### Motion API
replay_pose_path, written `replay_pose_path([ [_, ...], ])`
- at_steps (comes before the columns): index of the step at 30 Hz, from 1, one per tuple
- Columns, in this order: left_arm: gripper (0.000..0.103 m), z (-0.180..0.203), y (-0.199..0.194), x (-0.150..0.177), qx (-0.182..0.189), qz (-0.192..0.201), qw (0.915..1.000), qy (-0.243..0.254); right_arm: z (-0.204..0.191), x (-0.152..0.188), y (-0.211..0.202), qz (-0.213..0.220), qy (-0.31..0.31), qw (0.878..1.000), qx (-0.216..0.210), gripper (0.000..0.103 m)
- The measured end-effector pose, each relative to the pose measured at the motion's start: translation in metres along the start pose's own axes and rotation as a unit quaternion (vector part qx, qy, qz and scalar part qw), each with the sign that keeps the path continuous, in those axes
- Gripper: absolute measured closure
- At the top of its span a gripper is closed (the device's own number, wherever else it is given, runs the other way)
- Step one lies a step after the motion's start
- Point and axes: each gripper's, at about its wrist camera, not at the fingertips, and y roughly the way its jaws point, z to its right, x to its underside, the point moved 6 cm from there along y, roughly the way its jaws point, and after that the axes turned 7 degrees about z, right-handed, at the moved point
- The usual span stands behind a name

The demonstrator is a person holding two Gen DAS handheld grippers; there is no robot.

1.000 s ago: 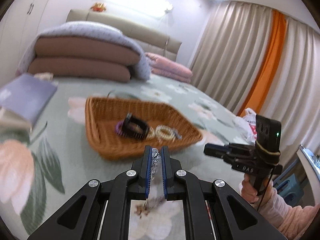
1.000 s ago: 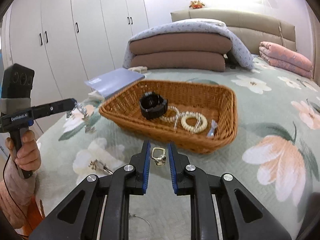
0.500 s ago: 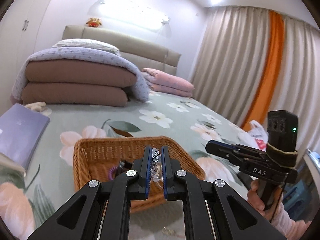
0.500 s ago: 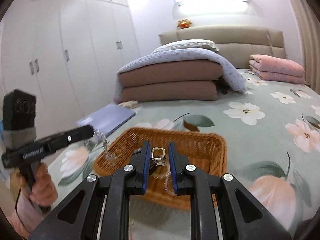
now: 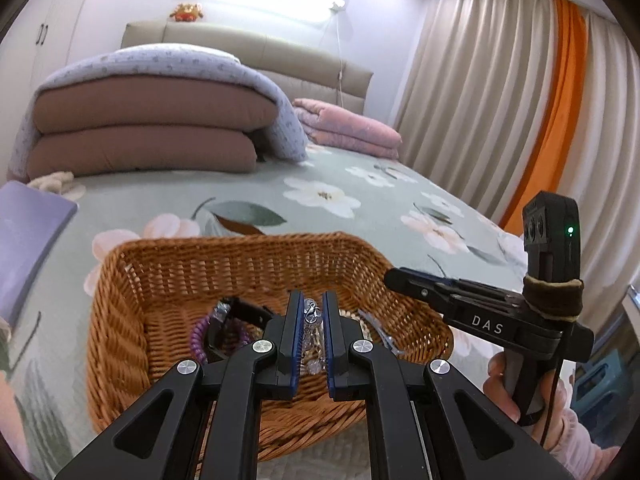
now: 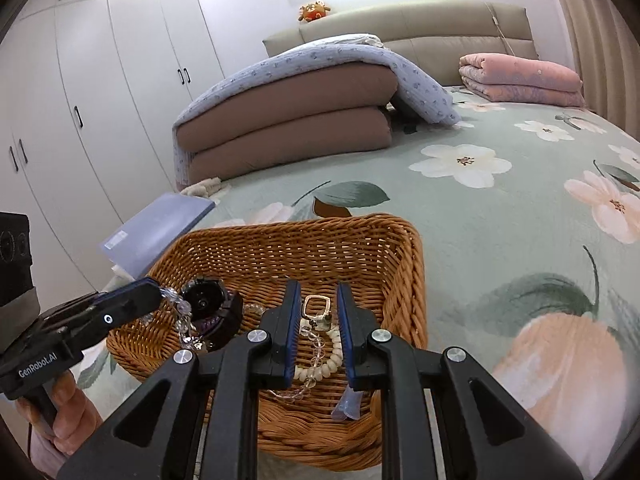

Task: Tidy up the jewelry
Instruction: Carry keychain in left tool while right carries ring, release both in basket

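The wicker basket (image 6: 404, 264) holds a black watch (image 6: 210, 304) and bead bracelet (image 6: 324, 366). The left gripper (image 5: 311, 312) is clamped on a crystal chain (image 6: 184, 320); the right gripper (image 6: 318, 312) pinches a gold ring (image 6: 317, 307).

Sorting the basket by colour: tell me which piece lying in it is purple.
The purple coiled band at the wicker basket's left side, beside the black watch. The beaded bracelet is cream, the other strands clear.

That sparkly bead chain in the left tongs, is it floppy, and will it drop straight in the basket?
Probably floppy: the bead chain hangs limp from the left tongs. It looks light. Released, it would likely fall into the basket, beside the black watch.
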Motion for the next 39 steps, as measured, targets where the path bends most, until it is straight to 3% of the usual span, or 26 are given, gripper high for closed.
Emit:
replay_pose_path([
  [23, 0.094, 0.004, 0.019, 0.025, 0.002, -0.049, 0.9988, 0.006, 0.004, 0.015, 0.020, -0.037, -0.006, 0.999, 0.016, 0.082],
  [26, 0.093, 0.004, 0.020, 0.027, 0.006, -0.055, 0.9985, 0.004, 0.006, 0.016, 0.020, -0.041, 0.001, 0.999, 0.012, 0.078],
  [27, 0.089, 0.004, 0.021, 0.028, 0.011, -0.060, 0.9982, 0.002, 0.006, 0.016, 0.020, -0.041, 0.004, 0.999, 0.011, 0.074],
  [30, 0.061, 0.004, 0.021, 0.029, 0.015, -0.064, 0.9978, -0.008, 0.005, 0.015, 0.018, -0.037, 0.005, 0.999, 0.008, 0.071],
  [39, 0.060, 0.001, -0.002, 0.020, 0.011, -0.023, 0.9996, -0.015, 0.004, 0.006, -0.004, 0.012, -0.008, 1.000, 0.026, 0.069],
])
